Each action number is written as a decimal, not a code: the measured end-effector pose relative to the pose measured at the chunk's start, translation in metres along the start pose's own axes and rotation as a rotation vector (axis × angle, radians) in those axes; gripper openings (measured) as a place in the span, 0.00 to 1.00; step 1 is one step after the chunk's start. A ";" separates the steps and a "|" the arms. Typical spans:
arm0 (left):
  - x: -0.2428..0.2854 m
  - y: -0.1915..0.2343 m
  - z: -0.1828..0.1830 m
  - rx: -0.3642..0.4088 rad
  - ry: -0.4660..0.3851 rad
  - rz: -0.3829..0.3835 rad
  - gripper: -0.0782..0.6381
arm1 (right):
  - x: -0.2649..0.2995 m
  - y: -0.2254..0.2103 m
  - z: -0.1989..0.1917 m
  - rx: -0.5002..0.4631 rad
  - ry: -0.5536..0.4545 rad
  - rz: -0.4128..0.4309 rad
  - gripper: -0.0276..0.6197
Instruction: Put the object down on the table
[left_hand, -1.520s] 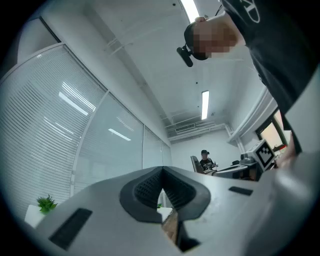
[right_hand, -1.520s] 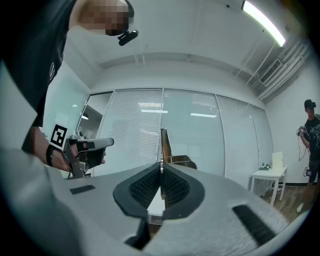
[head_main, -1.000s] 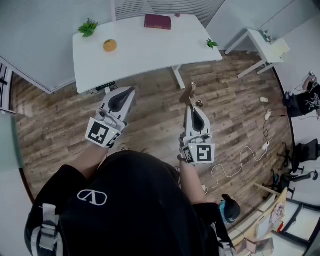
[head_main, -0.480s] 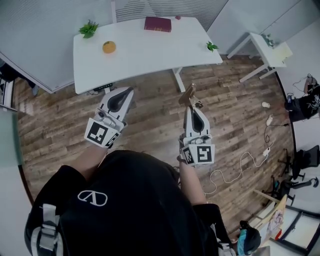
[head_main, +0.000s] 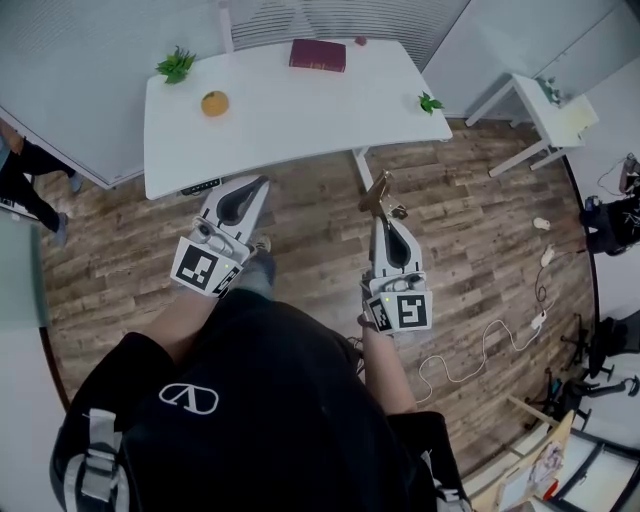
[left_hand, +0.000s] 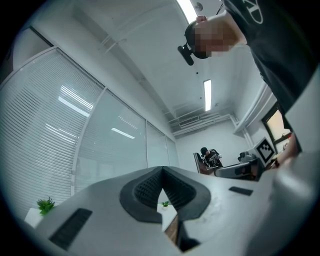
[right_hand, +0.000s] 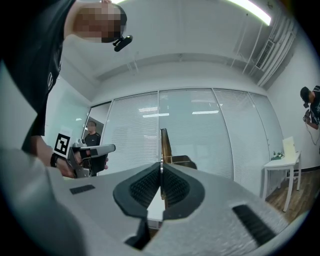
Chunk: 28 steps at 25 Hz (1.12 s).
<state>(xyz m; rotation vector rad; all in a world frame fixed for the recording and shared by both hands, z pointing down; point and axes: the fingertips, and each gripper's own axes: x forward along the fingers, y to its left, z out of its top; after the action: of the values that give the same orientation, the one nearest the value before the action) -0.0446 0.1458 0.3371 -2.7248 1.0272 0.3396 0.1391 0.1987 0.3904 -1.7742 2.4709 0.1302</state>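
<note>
wooden piece (head_main: 378, 190), thin and brown, sticks out of the right tool (head_main: 383, 212), which is pinched tight on it. it is over the wood floor (head_main: 300, 235), near the white desk (head_main: 300, 115). the left tool (head_main: 262, 183) is closed with nothing in it. on the desk are a round orange thing (head_main: 214, 103), a red book (head_main: 317, 55), a little plant (head_main: 176, 66) and another plant (head_main: 429, 102).
</note>
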 end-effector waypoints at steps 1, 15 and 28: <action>0.008 0.006 -0.004 0.001 0.000 -0.001 0.12 | 0.009 -0.006 -0.003 0.003 0.000 0.000 0.05; 0.174 0.177 -0.084 -0.042 -0.006 -0.073 0.12 | 0.229 -0.092 -0.028 -0.021 0.010 -0.050 0.05; 0.285 0.285 -0.143 -0.092 -0.002 -0.130 0.12 | 0.383 -0.143 -0.042 -0.035 0.044 -0.058 0.05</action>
<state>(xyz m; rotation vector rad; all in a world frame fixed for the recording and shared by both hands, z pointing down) -0.0071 -0.2798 0.3588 -2.8547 0.8482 0.3766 0.1519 -0.2117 0.3813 -1.8808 2.4586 0.1318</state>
